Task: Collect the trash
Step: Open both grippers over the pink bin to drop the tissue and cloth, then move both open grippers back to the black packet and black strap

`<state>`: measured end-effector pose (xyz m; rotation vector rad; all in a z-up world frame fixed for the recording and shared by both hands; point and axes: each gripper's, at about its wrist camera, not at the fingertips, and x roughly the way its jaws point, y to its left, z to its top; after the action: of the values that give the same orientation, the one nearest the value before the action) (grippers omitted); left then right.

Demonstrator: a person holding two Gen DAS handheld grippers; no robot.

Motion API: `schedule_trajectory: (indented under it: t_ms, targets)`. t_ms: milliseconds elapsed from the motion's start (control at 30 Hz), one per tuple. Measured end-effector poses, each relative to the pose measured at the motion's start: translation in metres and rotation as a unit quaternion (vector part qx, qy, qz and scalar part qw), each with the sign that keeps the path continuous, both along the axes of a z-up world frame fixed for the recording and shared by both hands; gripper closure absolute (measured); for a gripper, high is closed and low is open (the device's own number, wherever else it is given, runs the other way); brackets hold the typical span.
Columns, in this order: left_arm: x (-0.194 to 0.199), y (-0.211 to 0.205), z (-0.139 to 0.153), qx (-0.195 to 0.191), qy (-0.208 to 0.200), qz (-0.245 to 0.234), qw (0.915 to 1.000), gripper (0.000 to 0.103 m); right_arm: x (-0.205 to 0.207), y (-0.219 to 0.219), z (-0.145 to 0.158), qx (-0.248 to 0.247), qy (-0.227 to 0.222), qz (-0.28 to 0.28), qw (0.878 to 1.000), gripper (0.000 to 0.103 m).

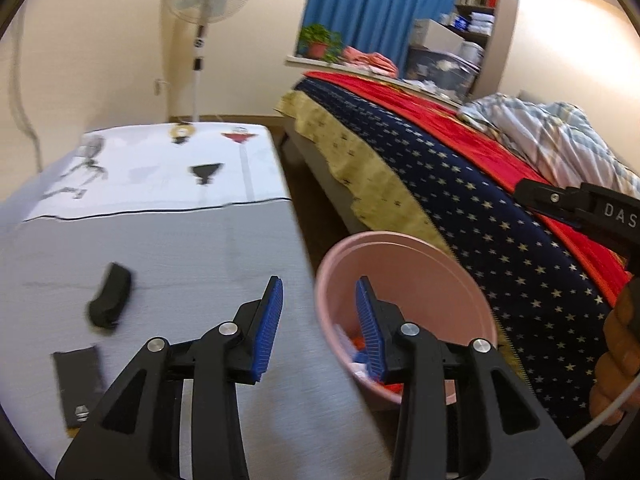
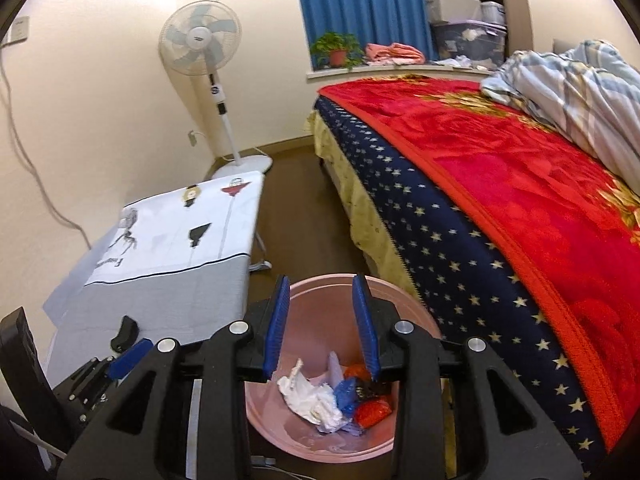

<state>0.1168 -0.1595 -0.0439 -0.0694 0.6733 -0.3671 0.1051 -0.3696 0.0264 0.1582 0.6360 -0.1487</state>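
A pink bin [image 2: 320, 308] stands on the floor between the table and the bed; it also shows in the left wrist view [image 1: 416, 276]. Inside lie crumpled white paper [image 2: 308, 396], a blue scrap [image 2: 346, 394] and red scraps [image 2: 372, 410]. My right gripper [image 2: 322, 328] is open and empty, right above the bin. My left gripper [image 1: 318, 330] is open and empty, over the table's right edge beside the bin. The right gripper's body [image 1: 580, 204] shows at the right of the left wrist view.
A table [image 1: 180, 240] with a grey and white cloth holds a black curved object [image 1: 110, 300] and a flat black item [image 1: 78, 384]. A bed [image 2: 520, 200] with a red blanket lies to the right. A standing fan [image 2: 208, 64] stands by the wall.
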Motion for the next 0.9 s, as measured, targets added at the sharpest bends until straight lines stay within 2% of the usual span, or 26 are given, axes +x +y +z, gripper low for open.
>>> schedule_trajectory:
  t_ms: [267, 533, 567, 633, 700, 900]
  targets:
    - [-0.017, 0.062, -0.003, 0.015, 0.004, 0.085, 0.9963, 0.065, 0.002, 0.032, 0.003, 0.006, -0.011, 0.05, 0.999, 0.069]
    - [-0.03, 0.11, -0.026, 0.039, 0.036, 0.158, 0.9861, 0.064, 0.011, 0.071, -0.002, 0.021, -0.01, 0.098, 0.995, 0.069]
    - [-0.03, 0.113, -0.03, 0.041, 0.042, 0.164, 0.9848, 0.062, 0.013, 0.075, -0.004, 0.024, -0.009, 0.102, 0.994, 0.069]
    - [-0.032, 0.121, -0.037, 0.046, 0.053, 0.18, 0.9812, 0.041, 0.017, 0.086, -0.007, 0.028, -0.004, 0.114, 0.993, 0.069]
    - [-0.032, 0.127, -0.044, 0.054, 0.061, 0.192, 0.9781, 0.032, 0.021, 0.095, -0.012, 0.029, 0.001, 0.123, 0.992, 0.069]
    - [-0.024, 0.144, -0.062, 0.044, 0.1, 0.219, 0.9695, 0.026, 0.026, 0.11, -0.022, 0.032, 0.013, 0.141, 0.989, 0.066]
